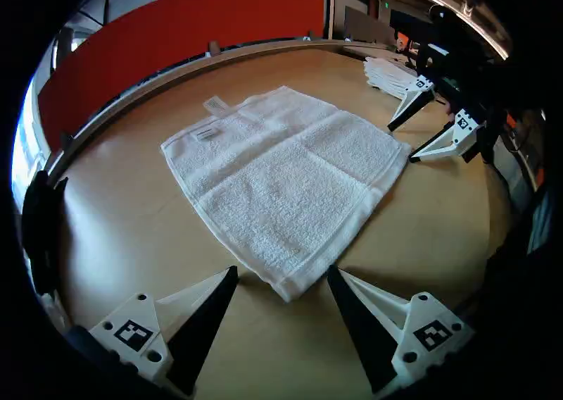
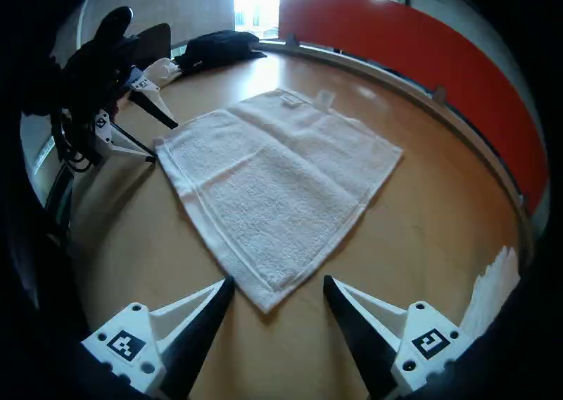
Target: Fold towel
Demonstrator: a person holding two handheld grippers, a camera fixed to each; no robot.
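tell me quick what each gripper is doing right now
Left gripper: open, holding nothing, at a corner of the towel.
Right gripper: open, holding nothing, at another corner.

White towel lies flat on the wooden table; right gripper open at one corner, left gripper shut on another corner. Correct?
No: the left gripper is open. The left gripper view shows its fingers spread either side of the towel's corner, not pressing it. The rest holds.
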